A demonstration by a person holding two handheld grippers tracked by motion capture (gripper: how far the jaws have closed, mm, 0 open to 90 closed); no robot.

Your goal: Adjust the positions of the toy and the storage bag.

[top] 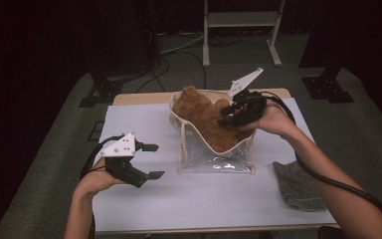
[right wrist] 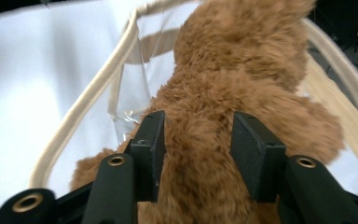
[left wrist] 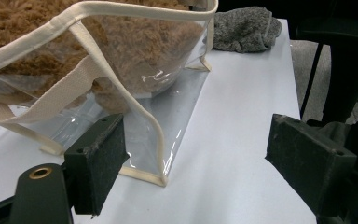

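A clear plastic tote bag (top: 214, 162) with cream trim stands at the table's middle. A brown plush toy (top: 201, 117) lies in its open mouth and sticks out above the rim. My right gripper (top: 229, 117) reaches into the bag from the right. In the right gripper view (right wrist: 198, 140) its jaws stand apart around a limb of the plush toy (right wrist: 242, 60); fur brushes both pads with no visible squeeze. My left gripper (top: 151, 160) is open and empty, just left of the bag. In the left gripper view (left wrist: 196, 158) it faces the bag's (left wrist: 158, 107) lower corner.
A crumpled grey cloth (top: 296, 184) lies at the table's right front, also seen past the bag as the grey cloth (left wrist: 247, 28). The white tabletop (top: 204, 199) ends close behind the bag. A white frame stand (top: 241, 20) and black stand bases sit on the floor beyond.
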